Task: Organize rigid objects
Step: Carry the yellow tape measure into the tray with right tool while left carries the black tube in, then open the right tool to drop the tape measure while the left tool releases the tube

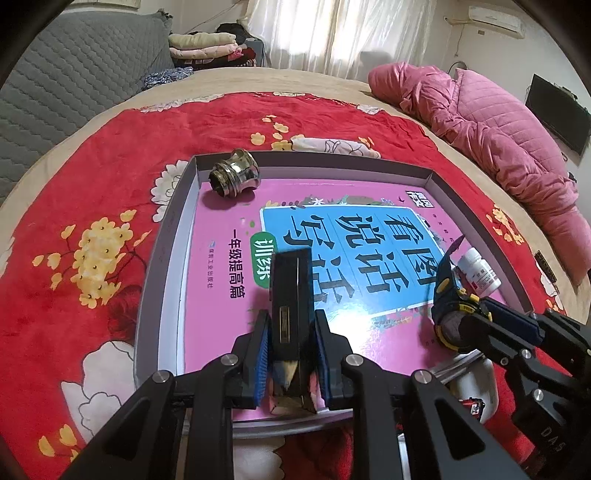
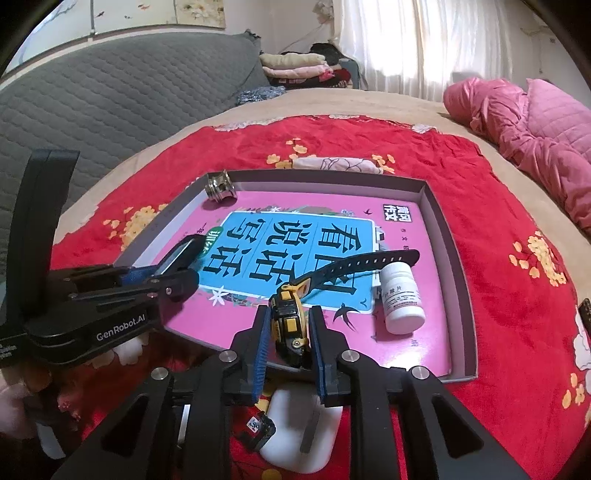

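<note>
**Both grippers hold objects over a shallow box on the bed**

Nearest in the left wrist view, the left gripper (image 1: 291,354) pinches a flat black rectangular object (image 1: 291,295) between its blue pads (image 1: 260,358), its far end pointing up over the book. What the black object is cannot be told. In the right wrist view, the right gripper (image 2: 288,343) has a yellow-and-black wristwatch (image 2: 290,321) between its blue pads; the watch case sits in the gap, and its black strap (image 2: 354,264) reaches out over the book. Whether both pads press the case cannot be told, as a thin gap seems to show on one side. Below that gripper, a white device (image 2: 295,428) lies on the red blanket.

Just beyond both grippers lies a shallow grey cardboard box (image 1: 162,254) on a red floral blanket (image 1: 74,206). A pink-and-blue children's book (image 1: 221,258) with large Chinese characters covers its floor. On the book, near the right wall, a small white pill bottle (image 2: 400,295) lies on its side, just beside the strap. In the far left corner, a shiny metal threaded fitting (image 1: 234,173) rests tilted.

Farther off, a pink quilted jacket (image 1: 480,125) lies on the right, a grey quilted cover (image 1: 74,74) on the left, with folded clothes (image 1: 207,46) before white curtains (image 1: 351,33).
</note>
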A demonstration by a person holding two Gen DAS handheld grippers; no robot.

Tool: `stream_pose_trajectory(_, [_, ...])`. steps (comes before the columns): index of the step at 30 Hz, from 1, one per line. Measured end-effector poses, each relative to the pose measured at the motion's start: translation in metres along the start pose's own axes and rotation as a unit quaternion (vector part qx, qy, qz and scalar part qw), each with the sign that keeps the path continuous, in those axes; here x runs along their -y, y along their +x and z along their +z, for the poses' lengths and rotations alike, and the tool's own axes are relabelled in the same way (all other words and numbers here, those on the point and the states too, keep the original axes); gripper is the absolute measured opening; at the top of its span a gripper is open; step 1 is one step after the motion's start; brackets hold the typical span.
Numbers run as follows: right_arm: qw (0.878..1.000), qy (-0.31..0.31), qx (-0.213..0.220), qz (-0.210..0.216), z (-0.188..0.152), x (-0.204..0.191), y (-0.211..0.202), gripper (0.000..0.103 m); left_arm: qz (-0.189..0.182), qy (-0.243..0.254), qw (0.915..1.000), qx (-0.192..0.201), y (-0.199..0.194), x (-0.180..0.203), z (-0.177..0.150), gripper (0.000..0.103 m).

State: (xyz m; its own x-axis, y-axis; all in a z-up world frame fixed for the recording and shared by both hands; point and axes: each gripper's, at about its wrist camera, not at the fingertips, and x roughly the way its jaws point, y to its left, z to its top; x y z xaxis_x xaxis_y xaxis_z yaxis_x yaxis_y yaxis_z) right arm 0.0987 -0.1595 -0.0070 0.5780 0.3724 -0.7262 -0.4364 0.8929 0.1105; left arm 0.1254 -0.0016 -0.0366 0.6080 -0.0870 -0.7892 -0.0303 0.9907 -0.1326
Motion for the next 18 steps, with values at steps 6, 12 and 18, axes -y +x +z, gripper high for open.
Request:
stream_pose_trajectory(6, [1.000,-0.003,0.004,-0.004,0.000,-0.001,-0.004,0.024,-0.002,-0.002,1.0000,0.000,-0.001,-0.001,0.000,0.022])
stream_pose_trajectory(12, [1.000,-0.005,0.015,-0.008,0.000,-0.002,-0.013,0.028,0.000,-0.005,1.0000,0.002,-0.003,-0.003,-0.002,0.022])
stream_pose_trajectory(18, [1.000,-0.007,0.019,-0.017,-0.004,0.000,-0.021,0.037,0.003,-0.003,1.0000,0.001,-0.004,-0.003,-0.003,0.022])
